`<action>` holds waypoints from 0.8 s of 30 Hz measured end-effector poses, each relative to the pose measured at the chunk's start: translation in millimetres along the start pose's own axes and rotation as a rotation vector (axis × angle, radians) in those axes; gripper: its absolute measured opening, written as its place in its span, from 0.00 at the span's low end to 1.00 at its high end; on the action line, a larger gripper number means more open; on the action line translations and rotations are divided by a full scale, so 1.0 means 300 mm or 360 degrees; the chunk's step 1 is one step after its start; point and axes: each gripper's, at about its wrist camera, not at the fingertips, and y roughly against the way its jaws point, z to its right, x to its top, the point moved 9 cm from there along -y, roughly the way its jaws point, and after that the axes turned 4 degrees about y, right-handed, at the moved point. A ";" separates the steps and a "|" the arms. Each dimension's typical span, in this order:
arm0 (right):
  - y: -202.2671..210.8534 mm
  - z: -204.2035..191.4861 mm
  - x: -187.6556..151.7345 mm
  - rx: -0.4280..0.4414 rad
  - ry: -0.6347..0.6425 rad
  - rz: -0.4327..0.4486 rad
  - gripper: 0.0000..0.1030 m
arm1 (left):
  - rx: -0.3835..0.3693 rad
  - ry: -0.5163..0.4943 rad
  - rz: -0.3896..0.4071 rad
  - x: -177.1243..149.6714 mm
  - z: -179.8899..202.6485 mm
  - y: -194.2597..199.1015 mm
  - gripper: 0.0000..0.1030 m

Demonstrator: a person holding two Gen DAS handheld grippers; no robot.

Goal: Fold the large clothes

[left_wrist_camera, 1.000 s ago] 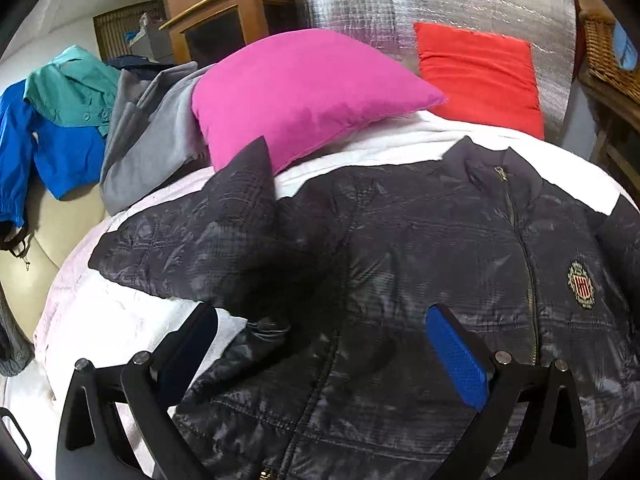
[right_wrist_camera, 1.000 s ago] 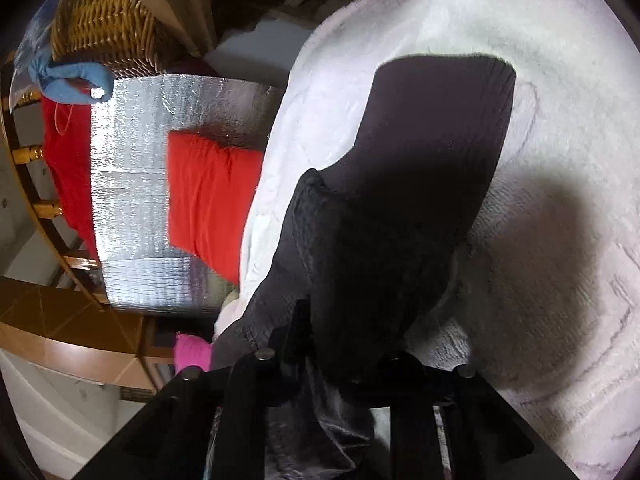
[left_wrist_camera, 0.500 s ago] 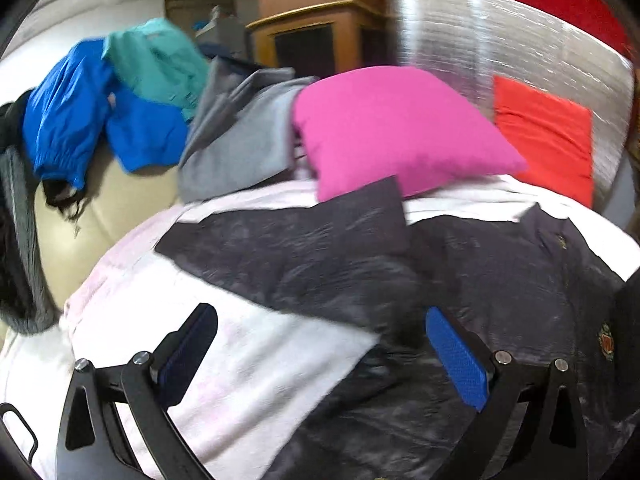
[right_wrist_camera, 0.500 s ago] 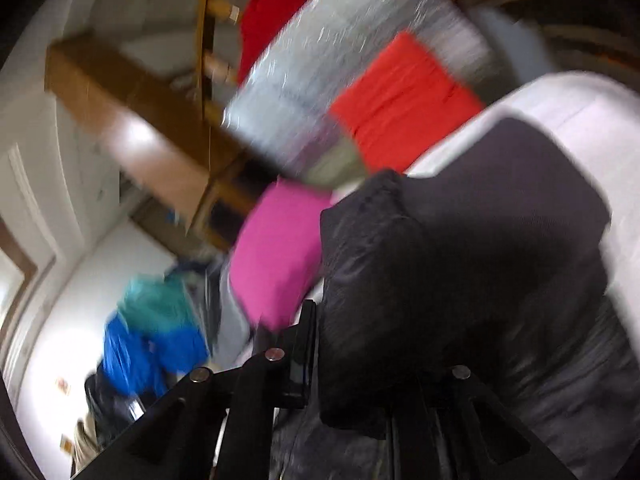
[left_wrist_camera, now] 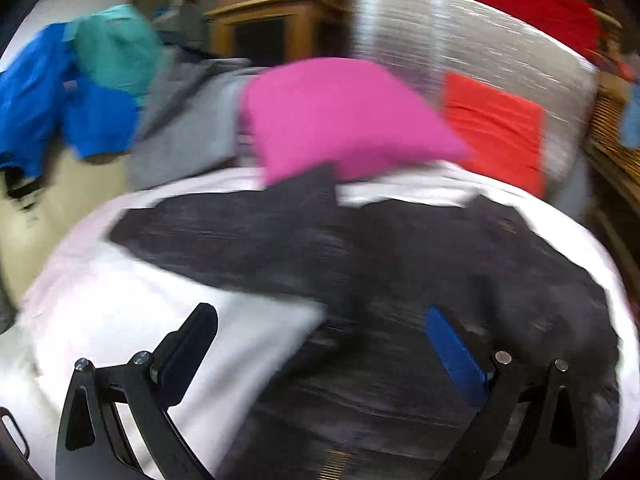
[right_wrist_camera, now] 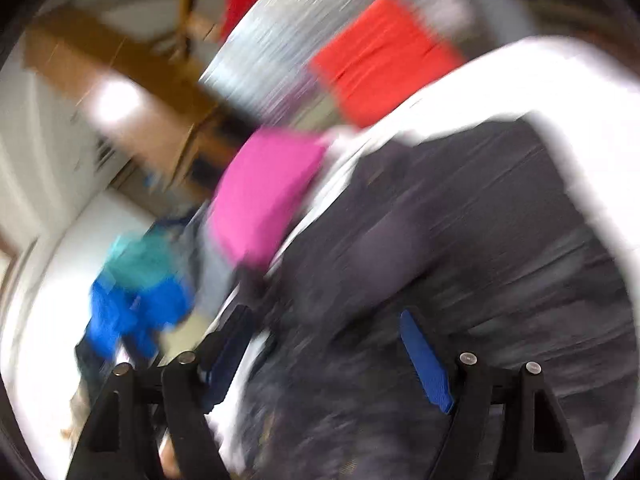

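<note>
A large black quilted jacket (left_wrist_camera: 420, 280) lies spread on a white bedcover (left_wrist_camera: 120, 320), one sleeve (left_wrist_camera: 224, 236) stretched toward the left. My left gripper (left_wrist_camera: 320, 344) hovers open over the jacket's lower left part, nothing between its blue pads. In the blurred right wrist view the same jacket (right_wrist_camera: 460, 240) fills the lower right. My right gripper (right_wrist_camera: 326, 344) has its jaws opening above it. The pads press on nothing, and dark fabric lies below and between them.
A pink pillow (left_wrist_camera: 340, 120) and a red cushion (left_wrist_camera: 492, 128) sit at the bed's far side against a silver padded panel (left_wrist_camera: 460, 52). Blue, teal and grey clothes (left_wrist_camera: 104, 88) are heaped at the back left. A wicker basket (left_wrist_camera: 608, 120) stands at the right.
My right gripper let go of the dark sleeve it held, rose and rolled, its jaws spreading apart. The left gripper drifted left and stayed open, so the jacket sits further right in its view.
</note>
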 end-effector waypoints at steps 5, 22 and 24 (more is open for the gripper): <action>0.053 0.326 0.103 -0.0216 -0.0252 0.0157 0.72 | -0.0349 -0.0314 -0.0058 -0.093 0.321 0.018 1.00; -0.329 0.554 0.102 -0.0218 -0.0331 -0.0292 0.39 | -0.0498 -0.0576 -0.0316 -0.212 0.628 -0.197 0.51; -0.301 0.520 0.124 -0.0261 -0.0276 -0.0223 0.28 | -0.0493 -0.0551 -0.0309 -0.201 0.624 -0.210 0.48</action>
